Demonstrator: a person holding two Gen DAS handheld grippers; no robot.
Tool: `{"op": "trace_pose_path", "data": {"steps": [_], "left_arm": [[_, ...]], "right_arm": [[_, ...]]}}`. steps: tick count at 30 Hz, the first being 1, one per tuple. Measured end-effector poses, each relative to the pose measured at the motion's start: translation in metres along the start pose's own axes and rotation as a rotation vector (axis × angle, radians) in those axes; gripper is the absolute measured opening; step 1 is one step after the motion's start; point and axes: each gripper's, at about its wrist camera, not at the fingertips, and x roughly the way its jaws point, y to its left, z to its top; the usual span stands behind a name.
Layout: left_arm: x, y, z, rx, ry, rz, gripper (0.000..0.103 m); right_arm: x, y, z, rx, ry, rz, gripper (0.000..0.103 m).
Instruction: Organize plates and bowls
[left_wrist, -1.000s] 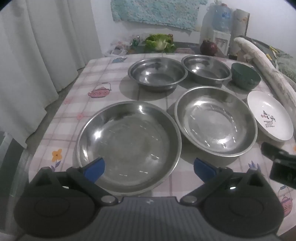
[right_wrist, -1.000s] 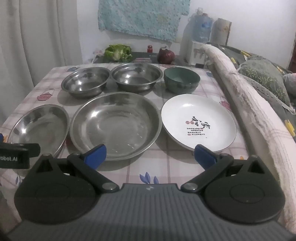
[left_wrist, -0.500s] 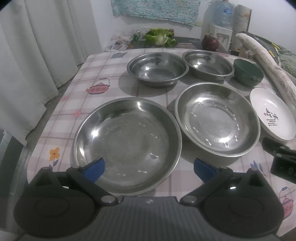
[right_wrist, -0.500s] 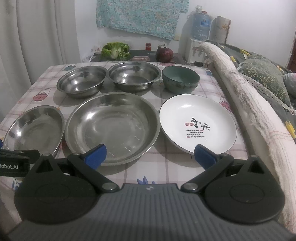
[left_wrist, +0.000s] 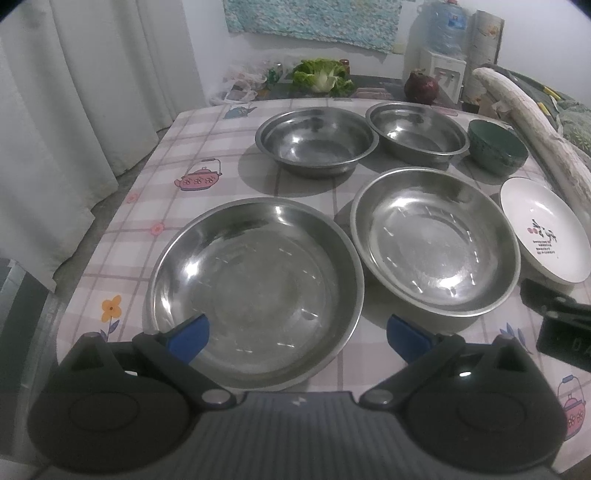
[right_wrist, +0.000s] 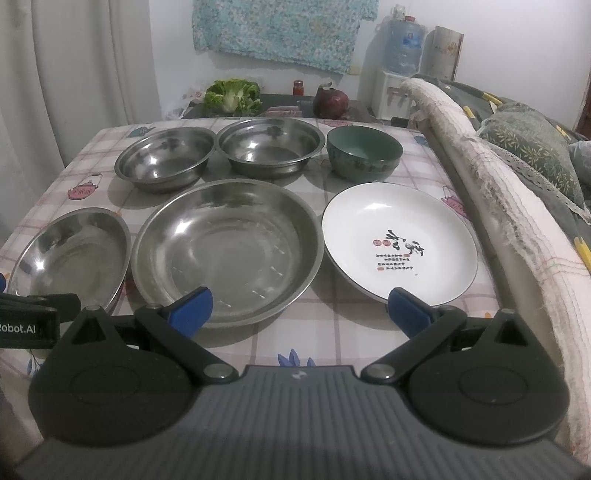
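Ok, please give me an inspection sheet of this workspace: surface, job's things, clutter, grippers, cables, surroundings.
Surface: table under a checked cloth with teapot prints.
Job's things: front row, two steel plates and a white plate; back row, two steel bowls and a green bowl. All apart, unstacked.
Clutter: nothing seen on the cloth.
Grippers: left gripper and right gripper open, holding nothing.
Cables: nothing seen.
Surroundings: curtain, lettuce, water dispenser.
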Motion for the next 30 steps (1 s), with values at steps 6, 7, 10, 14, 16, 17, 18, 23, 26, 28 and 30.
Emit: {"op": "trace_pose_path", "data": {"steps": [6,7,10,14,16,17,18,23,26,28,30], "left_arm": [[-0.0014,-0.0001,-0.0001,0.001,0.001,0.002,0.103],[-0.0013,0.0002,0.0003,0.001,0.0,0.003,0.103],[-0.0017,0.0005,0.0005,0.0,0.001,0.004,0.103],[-0.0021,0.001,0.0007,-0.002,0.001,0.004,0.103],[-0.0026,0.0018,0.0011,-0.004,0.002,0.004,0.103],[-0.0025,0.0021,0.0013,-0.004,0.002,0.005,0.103],[-0.0029,0.0024,0.0013,-0.004,0.001,0.005,0.103],[-0.0031,0.0027,0.0013,-0.005,0.002,0.005,0.103],[-0.003,0.0032,0.001,-0.004,0.002,0.006,0.103],[-0.003,0.0032,0.0011,-0.004,0.002,0.005,0.103],[-0.0031,0.0038,0.0009,-0.004,0.003,0.005,0.103]], "right_arm": [[-0.0018,0.0,0.0007,0.004,-0.001,0.002,0.102],[-0.0019,-0.0004,0.0009,0.004,-0.001,0.002,0.102],[-0.0024,-0.0008,0.0008,0.005,0.0,0.003,0.102],[-0.0034,-0.0014,0.001,0.006,-0.001,0.004,0.102],[-0.0035,-0.0014,0.001,0.007,-0.002,0.003,0.102],[-0.004,-0.0015,0.001,0.008,-0.001,0.003,0.102],[-0.0041,-0.0013,0.0008,0.008,-0.001,0.003,0.102],[-0.0043,-0.0013,0.0008,0.008,0.0,0.003,0.102],[-0.0042,-0.002,0.0009,0.009,-0.001,0.004,0.102],[-0.0042,-0.002,0.0009,0.009,-0.001,0.004,0.102],[-0.0044,-0.0019,0.0006,0.009,-0.001,0.004,0.102]]}}
